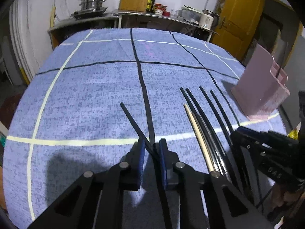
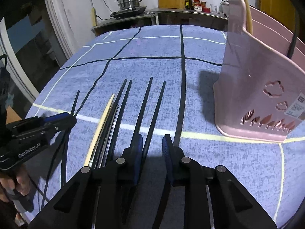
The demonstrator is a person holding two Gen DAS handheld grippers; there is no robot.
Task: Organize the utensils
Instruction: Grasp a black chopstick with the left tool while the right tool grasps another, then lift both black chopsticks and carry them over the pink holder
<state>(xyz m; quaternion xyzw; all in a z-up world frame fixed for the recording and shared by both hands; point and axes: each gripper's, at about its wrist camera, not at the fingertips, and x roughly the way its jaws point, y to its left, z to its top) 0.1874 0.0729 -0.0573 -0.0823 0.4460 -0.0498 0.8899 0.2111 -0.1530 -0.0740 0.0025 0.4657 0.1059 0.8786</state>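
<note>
Left gripper jaws clenched on one black chopstick, right gripper jaws released astride another chopstick — pink holder right of them, open desk beyond.

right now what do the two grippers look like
Both are matte black linkage frames with round silver pivot pins and ribbed blue pads lining the jaws. The left gripper has white "GenRobot.AI" lettering on its side and thin black cables trailing below. The right gripper shows the same build.

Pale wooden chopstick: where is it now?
Right wrist view: the pale wooden chopstick lies on the blue tablecloth, leftmost of the black chopstick bundle, between both grippers.
</note>
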